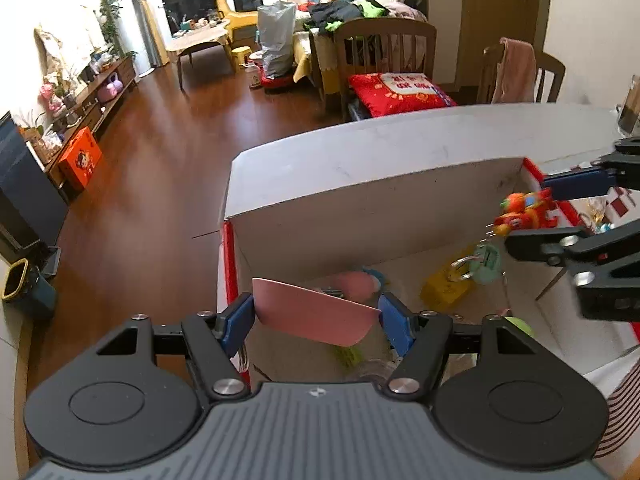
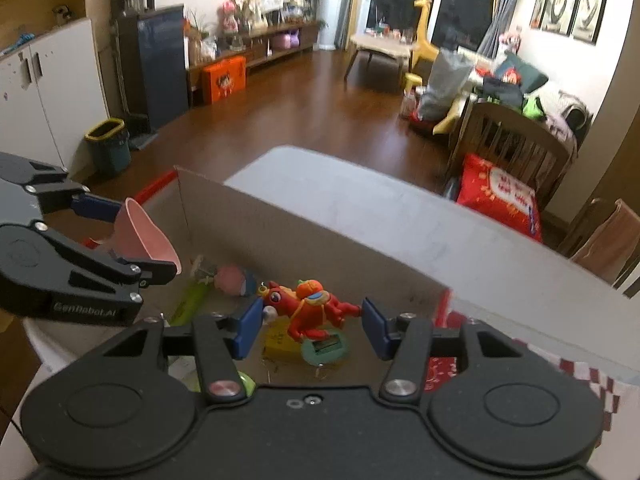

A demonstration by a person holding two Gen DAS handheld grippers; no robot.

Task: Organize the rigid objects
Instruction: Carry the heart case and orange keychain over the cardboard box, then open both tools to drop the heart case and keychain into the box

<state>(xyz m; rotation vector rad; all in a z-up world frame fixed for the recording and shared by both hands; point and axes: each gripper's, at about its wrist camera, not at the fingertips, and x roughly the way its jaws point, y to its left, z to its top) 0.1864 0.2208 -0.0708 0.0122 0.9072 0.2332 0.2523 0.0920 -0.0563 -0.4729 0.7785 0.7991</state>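
Note:
My left gripper is shut on a pink bowl, gripped by its rim between the blue pads and hanging over the left end of an open cardboard box. My right gripper is shut on a red toy horse with an orange rider, above the box's right half. Each gripper shows in the other's view: the right gripper with the horse, the left gripper with the pink bowl.
Inside the box lie a yellow padlock, a teal lock, a round pink toy and a green tube. The box stands on a white table. Wooden chairs stand behind it, one bearing a red cushion.

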